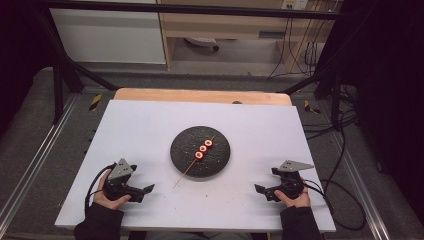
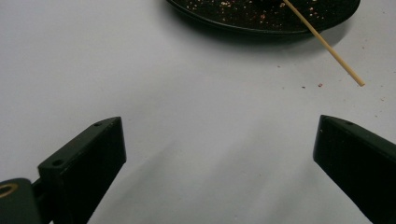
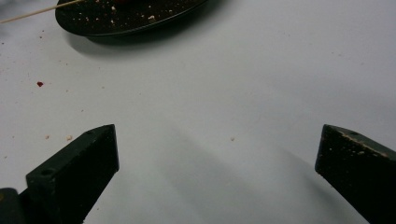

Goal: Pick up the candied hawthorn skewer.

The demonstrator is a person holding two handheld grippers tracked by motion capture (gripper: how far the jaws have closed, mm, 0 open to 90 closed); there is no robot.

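Observation:
A black round plate (image 1: 220,155) lies mid-table with a wooden skewer (image 1: 186,171) across it. Three red-ringed food pieces (image 1: 203,148) are threaded on the skewer, whose bare end sticks out over the plate's near-left rim. My left gripper (image 1: 148,189) rests at the near left of the table, held by a hand, its jaws wide apart and empty. My right gripper (image 1: 259,189) rests at the near right, open and empty too. In the left gripper view the skewer tip (image 2: 357,80) and the plate's edge (image 2: 243,28) lie ahead. The right gripper view has the plate's rim (image 3: 121,29) ahead at upper left.
The white tabletop (image 1: 150,130) carries small crumbs near the plate (image 3: 39,84). A wooden strip (image 1: 200,95) edges the far side. Black frame bars (image 1: 65,65) and cables (image 1: 345,145) flank the table, with floor beyond.

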